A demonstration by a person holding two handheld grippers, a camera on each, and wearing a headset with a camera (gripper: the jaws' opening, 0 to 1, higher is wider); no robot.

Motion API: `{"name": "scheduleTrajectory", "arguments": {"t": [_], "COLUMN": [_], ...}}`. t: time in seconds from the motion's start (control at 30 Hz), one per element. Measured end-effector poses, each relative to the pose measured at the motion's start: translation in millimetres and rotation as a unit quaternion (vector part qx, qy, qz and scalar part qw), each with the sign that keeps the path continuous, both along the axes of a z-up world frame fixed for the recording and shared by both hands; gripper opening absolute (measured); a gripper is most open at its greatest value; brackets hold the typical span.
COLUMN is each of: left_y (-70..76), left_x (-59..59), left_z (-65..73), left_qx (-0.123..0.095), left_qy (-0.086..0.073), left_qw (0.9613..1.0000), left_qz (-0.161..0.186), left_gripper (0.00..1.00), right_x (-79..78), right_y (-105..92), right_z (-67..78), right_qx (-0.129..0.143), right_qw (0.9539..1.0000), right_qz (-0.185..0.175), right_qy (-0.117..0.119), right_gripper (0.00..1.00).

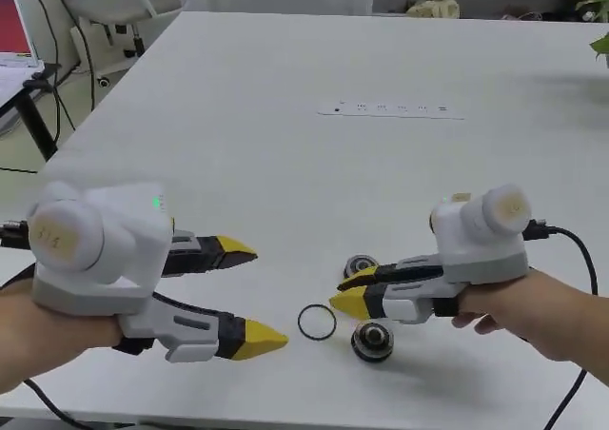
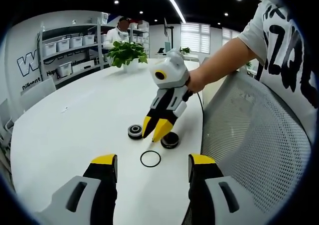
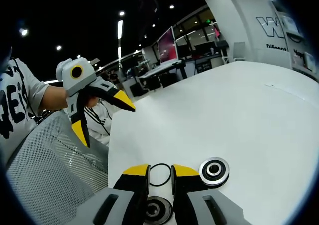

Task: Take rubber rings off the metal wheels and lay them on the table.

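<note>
- Two small metal wheels (image 1: 372,341) on white bench (image 1: 285,154); thin black rubber ring (image 1: 317,322) lies loose beside them.
- L gripper (image 1: 266,294) jaws released; R gripper (image 1: 341,295) jaws clenched, empty.
- Risk: unpinned wheel may skid when pried.

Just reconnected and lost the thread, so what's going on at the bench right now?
A person holds a gripper in each hand over the white table. One thin black rubber ring lies loose on the table between the two grippers. The right gripper, jaws nearly closed and gripping nothing, hovers close to the far round metal wheel and the near round metal wheel. The left gripper is wide open and holds nothing.
</note>
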State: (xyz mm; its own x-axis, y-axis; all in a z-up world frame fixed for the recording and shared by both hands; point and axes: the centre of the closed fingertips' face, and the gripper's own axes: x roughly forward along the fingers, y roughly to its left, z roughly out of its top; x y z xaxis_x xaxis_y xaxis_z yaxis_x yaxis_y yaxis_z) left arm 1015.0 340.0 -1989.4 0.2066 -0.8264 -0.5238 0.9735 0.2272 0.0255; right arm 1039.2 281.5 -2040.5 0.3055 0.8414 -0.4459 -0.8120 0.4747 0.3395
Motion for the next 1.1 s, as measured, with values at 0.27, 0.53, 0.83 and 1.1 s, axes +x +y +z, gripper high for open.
{"name": "scheduleTrajectory", "arguments": {"t": [0.27, 0.53, 0.83, 1.1], "left_y": [-12.9, -29.7, -43.8, -54.7], "left_x": [-0.4, -4.8, -5.5, -5.0], "left_z": [0.6, 0.0, -5.1, -12.5], "left_qx": [0.011, 0.013, 0.02, 0.025], "left_qy": [-0.001, 0.0, -0.001, 0.003], "left_qw": [0.9996, 0.9988, 0.9975, 0.9964], "left_qz": [-0.024, -0.048, -0.068, -0.081], "left_gripper": [0.55, 0.54, 0.52, 0.5], "right_x": [-2.7, -8.4, -17.4, -25.1], "right_y": [-14.2, -32.0, -44.5, -48.3], "right_z": [12.2, 18.6, 19.4, 11.6], "right_qx": [0.012, 0.013, 0.006, -0.008], "right_qw": [0.9999, 0.9997, 0.9996, 0.9996], "right_qz": [-0.005, -0.011, -0.014, -0.006], "right_qy": [-0.009, -0.015, -0.024, -0.028], "right_gripper": [0.18, 0.19, 0.22, 0.23]}}
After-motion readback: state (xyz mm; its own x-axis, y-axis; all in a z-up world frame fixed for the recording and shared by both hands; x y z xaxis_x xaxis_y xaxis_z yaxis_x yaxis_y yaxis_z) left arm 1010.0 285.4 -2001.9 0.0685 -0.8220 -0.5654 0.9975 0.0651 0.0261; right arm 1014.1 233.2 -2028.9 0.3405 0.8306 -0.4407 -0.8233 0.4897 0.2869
